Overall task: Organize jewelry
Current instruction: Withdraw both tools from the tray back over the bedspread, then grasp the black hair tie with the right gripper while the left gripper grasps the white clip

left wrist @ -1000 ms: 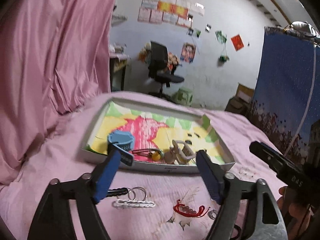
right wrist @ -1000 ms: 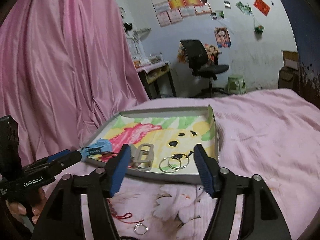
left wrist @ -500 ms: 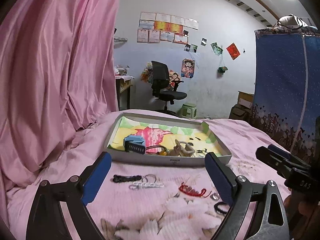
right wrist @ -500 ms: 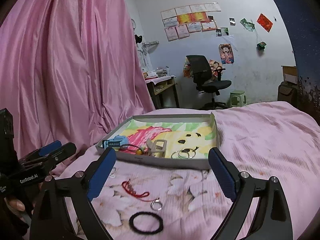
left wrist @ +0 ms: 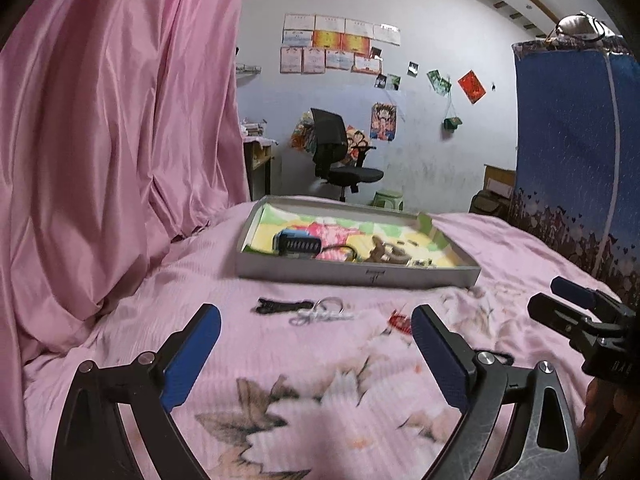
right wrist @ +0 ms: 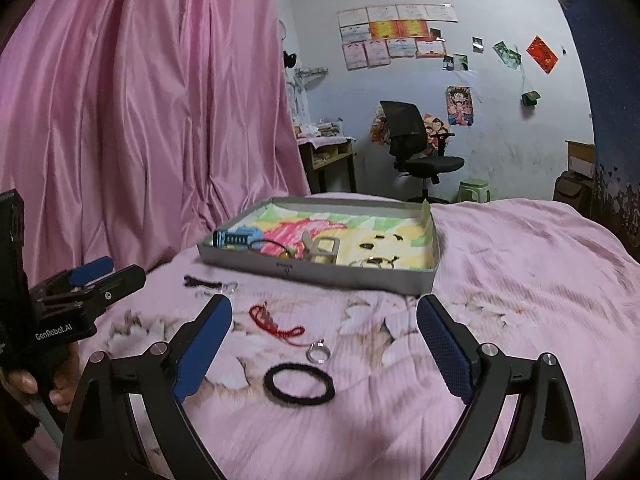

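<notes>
A shallow grey box (left wrist: 356, 274) with a bright cartoon lining lies on the pink bed; it also shows in the right wrist view (right wrist: 320, 274). Inside it are a blue hair clip (right wrist: 236, 237), a beige clip (right wrist: 322, 250) and metal rings (right wrist: 370, 262). Loose on the bed in front of the box are a black hair tie (right wrist: 299, 383), a silver ring (right wrist: 318, 352), a red cord bracelet (right wrist: 274, 322), a black clip (left wrist: 280, 304) and a white clip with a ring (left wrist: 322, 314). My left gripper (left wrist: 316, 356) is open and empty. My right gripper (right wrist: 324, 352) is open and empty above the hair tie.
A pink curtain (left wrist: 112, 140) hangs on the left. A blue wardrobe cover (left wrist: 576, 152) stands on the right. An office chair (right wrist: 416, 148), a desk and a green stool stand beyond the bed by the far wall.
Both grippers have pulled back from the box and opened wide. The blue hair clip that was between the left fingers now lies in the box.
</notes>
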`<state>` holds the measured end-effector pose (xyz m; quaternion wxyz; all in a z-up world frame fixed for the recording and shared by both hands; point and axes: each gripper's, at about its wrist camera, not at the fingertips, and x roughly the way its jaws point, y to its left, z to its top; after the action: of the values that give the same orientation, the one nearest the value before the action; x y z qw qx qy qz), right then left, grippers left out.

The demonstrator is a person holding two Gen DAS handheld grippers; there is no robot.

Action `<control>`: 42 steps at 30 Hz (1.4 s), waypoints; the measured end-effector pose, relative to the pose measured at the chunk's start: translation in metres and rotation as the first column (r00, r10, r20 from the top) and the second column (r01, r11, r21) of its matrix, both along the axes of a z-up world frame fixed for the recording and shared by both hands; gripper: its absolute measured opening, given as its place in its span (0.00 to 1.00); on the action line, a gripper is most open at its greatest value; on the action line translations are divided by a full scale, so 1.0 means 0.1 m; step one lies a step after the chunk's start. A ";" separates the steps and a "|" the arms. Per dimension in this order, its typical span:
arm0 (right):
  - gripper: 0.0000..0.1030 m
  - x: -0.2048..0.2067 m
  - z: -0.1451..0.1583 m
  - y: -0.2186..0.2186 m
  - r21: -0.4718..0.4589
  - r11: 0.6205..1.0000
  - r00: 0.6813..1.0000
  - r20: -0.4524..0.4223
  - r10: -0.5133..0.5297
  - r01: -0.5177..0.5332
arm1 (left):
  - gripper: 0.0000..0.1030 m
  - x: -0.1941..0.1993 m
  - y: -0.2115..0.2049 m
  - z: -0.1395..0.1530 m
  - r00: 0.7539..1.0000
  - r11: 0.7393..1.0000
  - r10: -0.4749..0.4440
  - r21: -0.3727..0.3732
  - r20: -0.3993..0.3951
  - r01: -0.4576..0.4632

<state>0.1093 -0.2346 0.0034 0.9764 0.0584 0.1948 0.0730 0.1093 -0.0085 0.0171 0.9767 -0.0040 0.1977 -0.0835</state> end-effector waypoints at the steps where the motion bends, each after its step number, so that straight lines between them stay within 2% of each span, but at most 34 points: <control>1: 0.88 0.01 -0.02 0.00 -0.001 1.000 1.000 -0.008 0.003 -0.003 | 0.93 0.01 0.02 -0.03 1.000 1.000 0.002 0.002 -0.008 -0.002; 11: 0.88 0.13 -0.22 0.06 -0.015 1.000 0.992 -0.128 0.017 -0.019 | 0.93 0.11 0.08 -0.19 0.996 1.000 -0.021 -0.004 -0.082 0.020; 17: 0.87 0.25 -0.33 0.08 0.000 0.998 0.975 -0.215 0.060 -0.061 | 0.93 0.22 0.08 -0.21 0.992 0.999 -0.034 -0.001 -0.125 0.034; 20: 0.80 0.33 -0.39 0.12 0.003 0.996 0.963 -0.255 0.086 -0.088 | 0.93 0.28 0.08 -0.23 0.988 0.999 -0.041 -0.003 -0.146 0.041; 22: 0.71 0.37 -0.44 0.12 0.006 0.995 0.955 -0.283 0.093 -0.095 | 0.93 0.33 0.07 -0.24 0.986 0.999 -0.043 0.000 -0.161 0.044; 26: 0.60 0.49 -0.55 0.12 0.033 0.995 0.932 -0.348 0.104 -0.099 | 0.93 0.47 0.05 -0.27 0.976 0.999 -0.053 0.001 -0.210 0.054; 33: 0.44 0.57 -0.63 0.13 0.047 0.994 0.917 -0.383 0.109 -0.098 | 0.93 0.72 0.06 -0.29 0.960 0.997 -0.080 -0.036 -0.267 0.073; 38: 0.35 0.62 -0.65 0.13 0.052 0.994 0.914 -0.392 0.106 -0.093 | 0.80 0.94 0.02 -0.36 0.937 0.994 -0.110 -0.048 -0.331 0.100; 42: 0.24 0.70 -0.66 0.12 0.065 0.994 0.911 -0.397 0.112 -0.094 | 0.76 1.04 0.00 -0.37 0.929 0.991 -0.135 -0.061 -0.344 0.121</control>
<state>0.1790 -0.2229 -0.0626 0.9093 0.0834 0.3912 0.1150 0.2136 -0.0085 -0.0202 0.9187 -0.0248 0.3651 -0.1488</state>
